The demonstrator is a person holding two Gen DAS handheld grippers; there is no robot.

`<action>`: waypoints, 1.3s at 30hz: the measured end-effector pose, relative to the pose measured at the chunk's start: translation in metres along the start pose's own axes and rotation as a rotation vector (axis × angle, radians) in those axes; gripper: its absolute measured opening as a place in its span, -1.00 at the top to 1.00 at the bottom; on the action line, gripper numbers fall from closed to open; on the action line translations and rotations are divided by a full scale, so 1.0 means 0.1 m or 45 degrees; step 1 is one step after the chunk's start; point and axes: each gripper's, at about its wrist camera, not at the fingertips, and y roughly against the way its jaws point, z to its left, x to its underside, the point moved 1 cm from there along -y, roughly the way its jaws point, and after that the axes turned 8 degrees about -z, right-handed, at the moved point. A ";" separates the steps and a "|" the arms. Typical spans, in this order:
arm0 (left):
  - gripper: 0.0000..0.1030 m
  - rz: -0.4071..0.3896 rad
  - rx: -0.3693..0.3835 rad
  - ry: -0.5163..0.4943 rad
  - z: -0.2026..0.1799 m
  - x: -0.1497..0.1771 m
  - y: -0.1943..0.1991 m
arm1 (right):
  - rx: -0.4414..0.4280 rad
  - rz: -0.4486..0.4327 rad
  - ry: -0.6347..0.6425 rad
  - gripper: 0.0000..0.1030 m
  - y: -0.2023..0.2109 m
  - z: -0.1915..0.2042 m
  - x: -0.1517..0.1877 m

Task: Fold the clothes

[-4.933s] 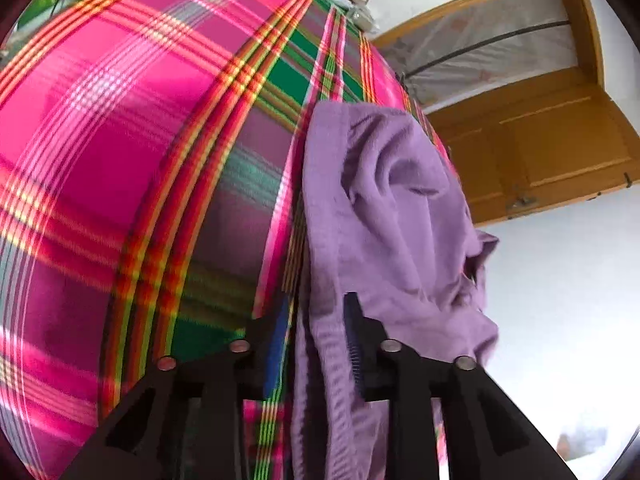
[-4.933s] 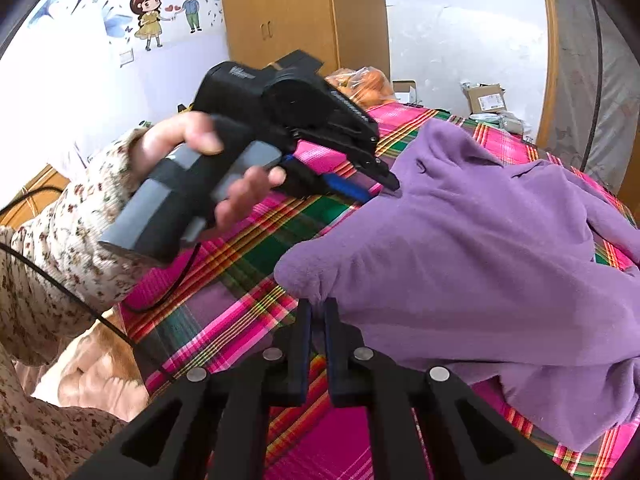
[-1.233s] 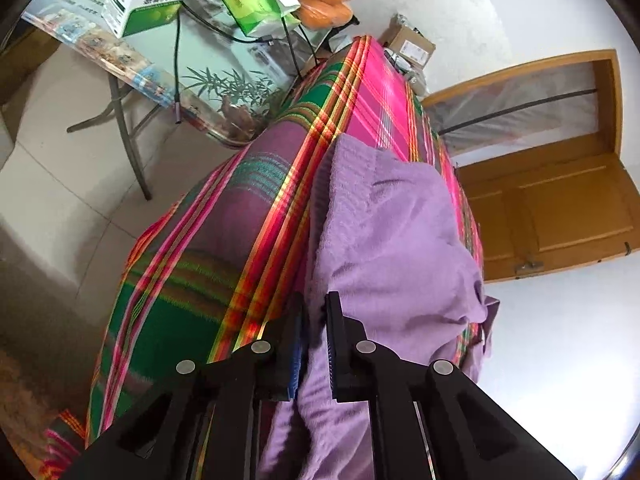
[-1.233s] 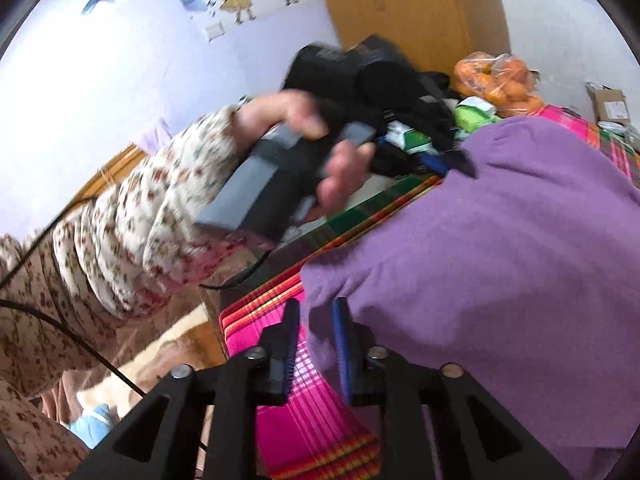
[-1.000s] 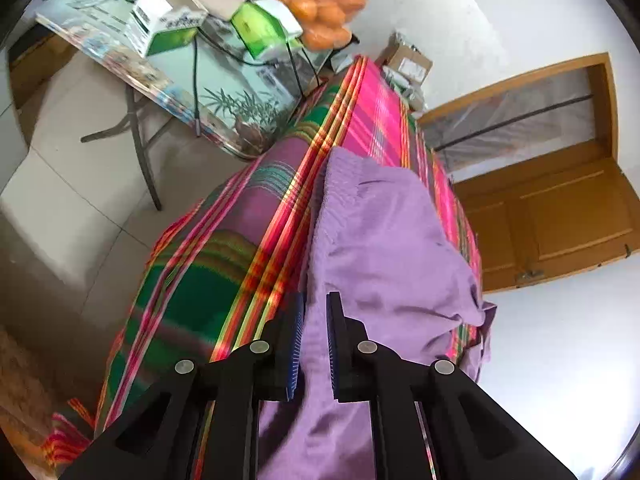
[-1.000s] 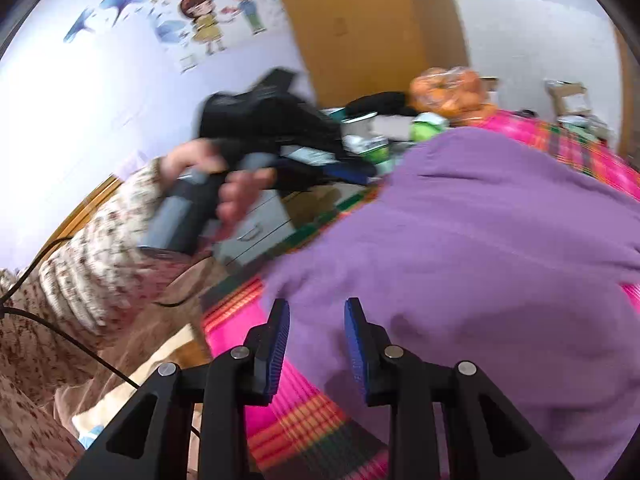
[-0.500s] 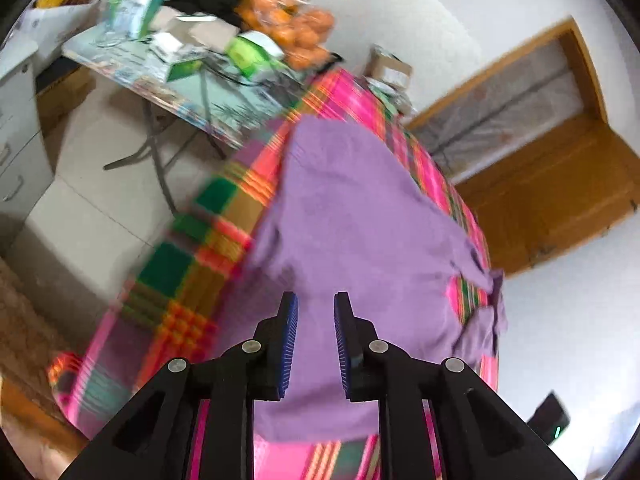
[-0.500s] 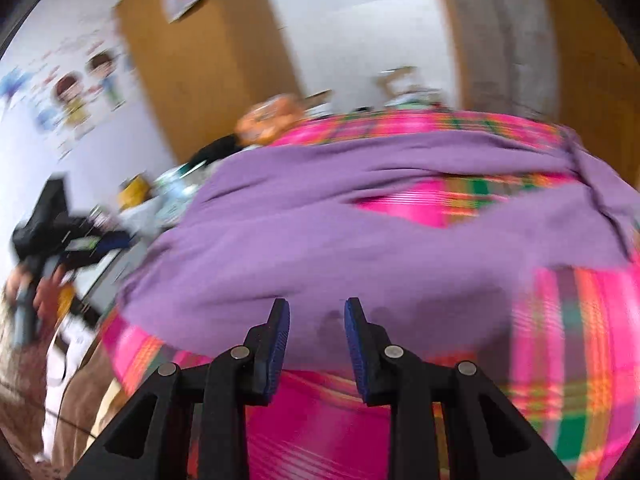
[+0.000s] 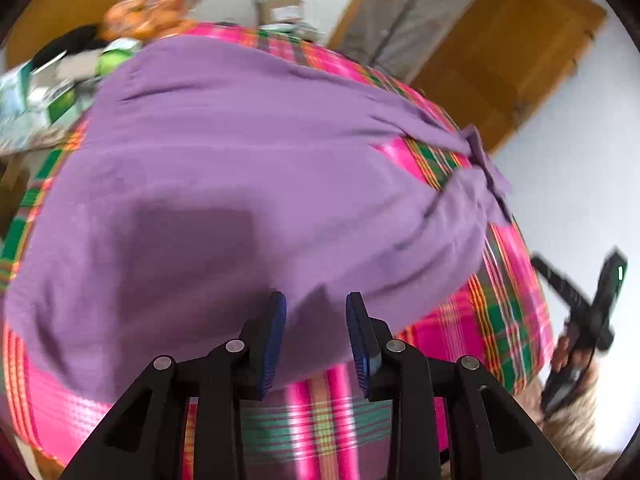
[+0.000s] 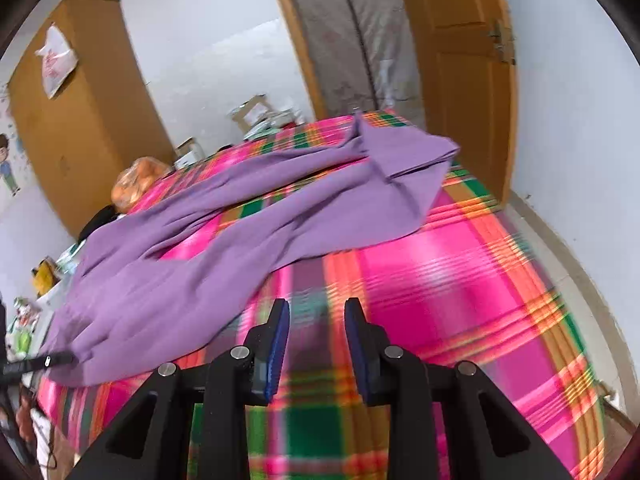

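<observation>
Over the pink, green and orange plaid cloth [image 9: 504,304] in the left wrist view, the left gripper [image 9: 316,320] hangs with jaws parted and empty above the near edge of the soft purple garment [image 9: 240,168]. A clear bag of oranges [image 9: 148,12] sits beyond the cloth's far edge.

From the right wrist view, the right gripper [image 10: 316,324] is likewise parted and empty, over bare plaid beside the garment. A good fold probably starts by smoothing the splayed legs together before pinching an edge.

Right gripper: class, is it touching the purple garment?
Apart. In the right wrist view the right gripper is open over bare plaid cloth, beside the purple garment.
</observation>
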 end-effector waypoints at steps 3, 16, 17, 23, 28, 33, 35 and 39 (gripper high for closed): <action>0.37 0.017 -0.024 -0.085 -0.17 0.04 -0.11 | 0.018 0.013 -0.064 0.37 -0.15 -0.22 -0.11; 0.30 0.043 -0.092 -0.306 -0.51 0.09 -0.31 | 0.133 0.123 -0.066 0.21 -0.76 -0.66 -0.37; 0.26 0.043 -0.085 -0.308 -0.53 0.09 -0.32 | 0.132 0.130 -0.060 0.20 -0.78 -0.66 -0.37; 0.19 0.040 -0.062 -0.338 -0.62 0.10 -0.38 | 0.084 0.134 0.044 0.20 -0.80 -0.46 -0.32; 0.16 0.027 -0.084 -0.387 -0.70 0.13 -0.41 | 0.021 0.182 -0.052 0.19 -0.85 -0.42 -0.30; 0.14 0.023 -0.095 -0.410 -0.72 0.13 -0.45 | -0.076 0.200 -0.038 0.17 -0.89 -0.19 -0.25; 0.14 0.026 -0.094 -0.406 -0.71 0.12 -0.45 | -0.064 0.206 -0.005 0.14 -0.93 -0.09 -0.24; 0.14 0.018 -0.108 -0.423 -0.73 0.14 -0.45 | -0.050 0.197 0.020 0.04 -1.02 0.03 -0.26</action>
